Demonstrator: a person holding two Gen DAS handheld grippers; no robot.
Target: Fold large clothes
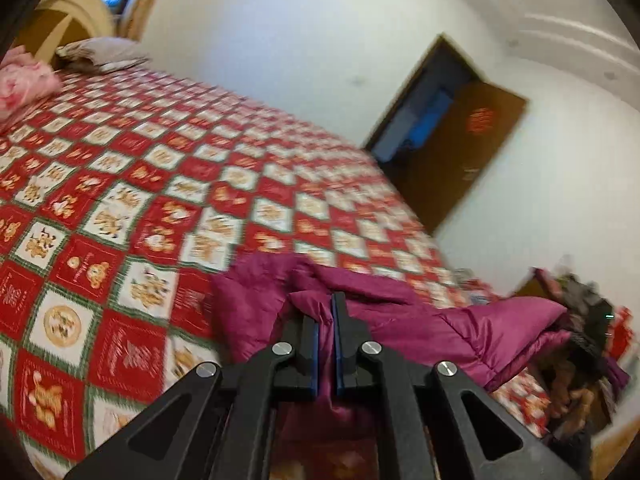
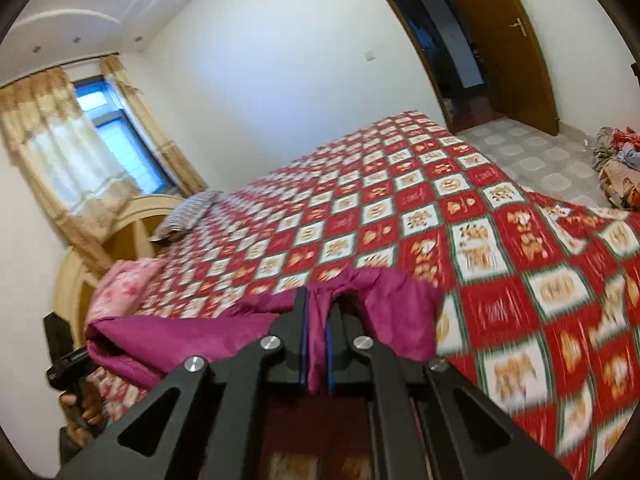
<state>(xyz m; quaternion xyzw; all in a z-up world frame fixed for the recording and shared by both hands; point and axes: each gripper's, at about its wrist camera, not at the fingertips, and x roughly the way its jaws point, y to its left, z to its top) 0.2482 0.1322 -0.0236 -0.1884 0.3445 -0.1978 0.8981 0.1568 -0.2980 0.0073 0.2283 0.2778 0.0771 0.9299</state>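
A magenta quilted garment hangs over the red and white patterned bedspread. My left gripper is shut on a fold of its fabric, which bunches around the black fingers with blue pads. In the right wrist view the same magenta garment stretches to the left, and my right gripper is shut on another fold of it, cloth pinched between the pads. The garment is lifted off the bed between both grippers. At the far left of that view a hand holds the other gripper's handle.
The bed fills most of both views. A pink quilt and a grey pillow lie at its head. A brown door stands open. A pile of clothes lies on the tiled floor.
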